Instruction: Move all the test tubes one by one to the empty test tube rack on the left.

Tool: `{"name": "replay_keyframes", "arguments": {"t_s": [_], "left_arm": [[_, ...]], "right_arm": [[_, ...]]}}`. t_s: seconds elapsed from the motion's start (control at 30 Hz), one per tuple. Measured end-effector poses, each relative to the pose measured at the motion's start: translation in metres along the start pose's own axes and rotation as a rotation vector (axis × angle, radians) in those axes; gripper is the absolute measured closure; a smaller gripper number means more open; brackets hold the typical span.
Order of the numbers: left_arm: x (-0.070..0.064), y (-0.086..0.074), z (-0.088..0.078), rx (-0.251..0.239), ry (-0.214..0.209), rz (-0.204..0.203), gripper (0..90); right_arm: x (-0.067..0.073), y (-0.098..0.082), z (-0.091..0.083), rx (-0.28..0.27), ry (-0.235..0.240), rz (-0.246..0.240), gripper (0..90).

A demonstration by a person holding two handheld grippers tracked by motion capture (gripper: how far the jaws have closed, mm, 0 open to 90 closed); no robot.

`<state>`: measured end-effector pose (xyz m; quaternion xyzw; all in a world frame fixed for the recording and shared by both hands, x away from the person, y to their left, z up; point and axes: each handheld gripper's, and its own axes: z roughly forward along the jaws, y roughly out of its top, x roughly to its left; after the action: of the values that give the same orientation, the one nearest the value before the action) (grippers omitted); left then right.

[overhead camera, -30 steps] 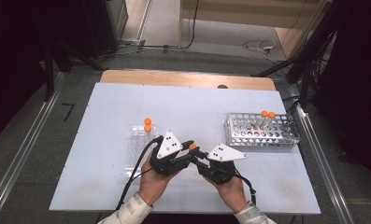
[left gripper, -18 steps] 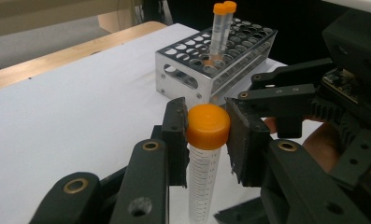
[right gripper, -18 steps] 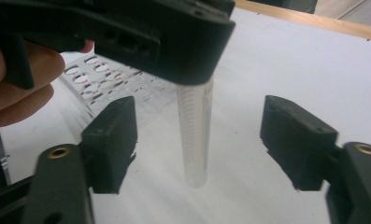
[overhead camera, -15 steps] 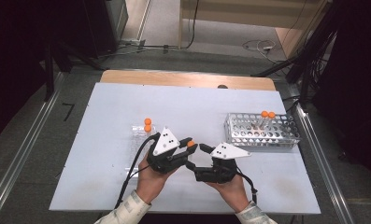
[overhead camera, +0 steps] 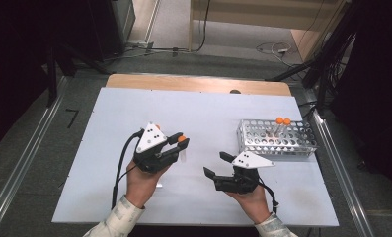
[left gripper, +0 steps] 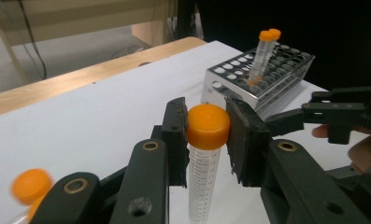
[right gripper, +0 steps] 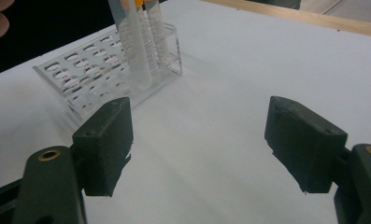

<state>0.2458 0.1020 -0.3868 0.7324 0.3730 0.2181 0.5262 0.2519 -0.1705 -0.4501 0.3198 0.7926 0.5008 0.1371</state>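
My left gripper is shut on a clear graduated tube with an orange cap, gripped just under the cap and hanging upright above the white table. To its right, my right gripper stands open. Its jaws have just been opening, and nothing is between them. A metal tube rack at the right holds two orange-capped tubes. A clear plastic rack with upright tubes lies ahead of the right jaws.
Another orange cap, blurred, sits low beside my left jaws. A wooden strip borders the table's far edge. Metal rails run along both sides, with cables on the floor beyond.
The two grippers were close together around the orange-capped tube. The right jaws opened and let go, and the hands drew apart. The left gripper carried the tube left and slightly up.
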Motion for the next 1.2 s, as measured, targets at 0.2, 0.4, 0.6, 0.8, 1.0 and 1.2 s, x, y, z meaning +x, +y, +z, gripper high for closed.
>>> {"name": "replay_keyframes", "arguments": {"t_s": [0.2,0.4,0.6,0.8,1.0,1.2], "left_arm": [[0.019,0.0,-0.014,-0.014,0.055,-0.023,70.4],[0.035,-0.001,-0.026,-0.028,0.097,-0.046,70.4],[0.044,-0.005,-0.031,-0.027,0.126,-0.061,70.4],[0.05,-0.009,-0.032,-0.023,0.155,-0.065,70.4],[0.05,-0.013,-0.029,-0.013,0.174,-0.053,70.3],[0.047,-0.019,-0.023,0.003,0.179,-0.044,70.3]], "right_arm": [[0.001,-0.001,0.001,0.004,-0.001,-0.006,23.1],[0.0,-0.001,0.0,0.002,-0.004,0.0,23.6],[0.0,-0.002,0.001,0.005,-0.005,-0.001,24.2],[0.0,-0.002,0.001,0.005,-0.007,-0.001,24.8],[0.0,-0.002,0.001,0.005,-0.011,0.001,25.0],[0.0,-0.003,0.001,0.006,-0.012,-0.001,25.1]]}}
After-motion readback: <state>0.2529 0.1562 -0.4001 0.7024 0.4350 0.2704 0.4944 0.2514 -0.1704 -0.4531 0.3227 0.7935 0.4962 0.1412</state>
